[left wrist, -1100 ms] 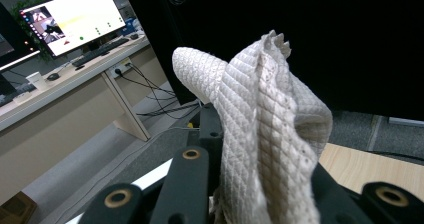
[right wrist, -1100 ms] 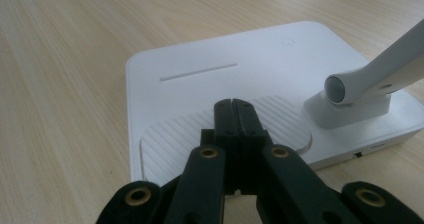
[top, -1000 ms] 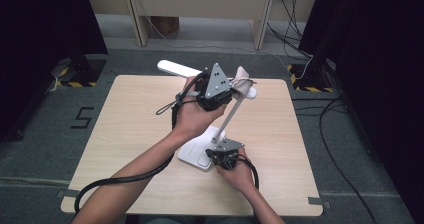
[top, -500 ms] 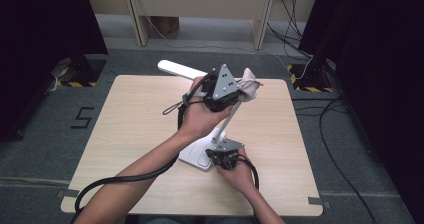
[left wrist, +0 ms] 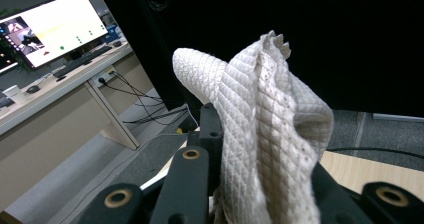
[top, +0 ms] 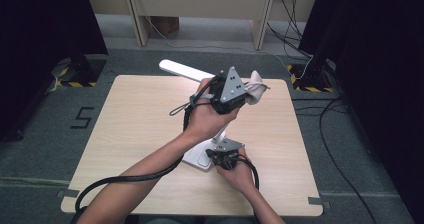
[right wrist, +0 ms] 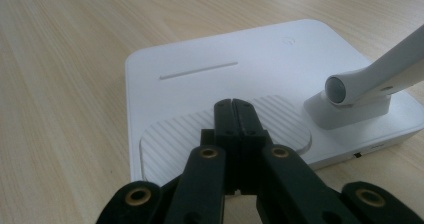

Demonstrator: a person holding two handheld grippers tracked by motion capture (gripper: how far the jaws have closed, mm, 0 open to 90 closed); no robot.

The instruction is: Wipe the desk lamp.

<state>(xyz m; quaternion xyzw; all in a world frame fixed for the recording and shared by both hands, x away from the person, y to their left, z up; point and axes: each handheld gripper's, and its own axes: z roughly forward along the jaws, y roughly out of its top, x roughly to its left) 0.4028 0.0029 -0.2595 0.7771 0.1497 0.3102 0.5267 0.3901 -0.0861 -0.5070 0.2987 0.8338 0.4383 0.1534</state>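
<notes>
A white desk lamp stands on the wooden table [top: 130, 134]: its flat base [top: 196, 159], a thin arm rising from it, and a long head [top: 181, 69] at the back. My left gripper [top: 248, 94] hovers high beside the top of the lamp arm, shut on a white quilted cloth [top: 257, 88]. In the left gripper view the cloth [left wrist: 270, 134] drapes over the left gripper [left wrist: 250, 154] and hides one jaw. My right gripper [top: 217, 157] is shut with nothing in it. Its joined tips [right wrist: 234, 106] rest on the ribbed pad of the base [right wrist: 210, 54], left of the arm's foot [right wrist: 350, 91].
Black curtains flank the table on both sides. Cables lie on the grey floor at the back right [top: 300, 39]. A desk with a lit monitor [left wrist: 50, 26] shows in the left gripper view. The table's left half [top: 120, 114] is bare wood.
My left gripper has shifted a little to the right with the cloth, and its grey plate has turned. The right gripper has stayed on the lamp base.
</notes>
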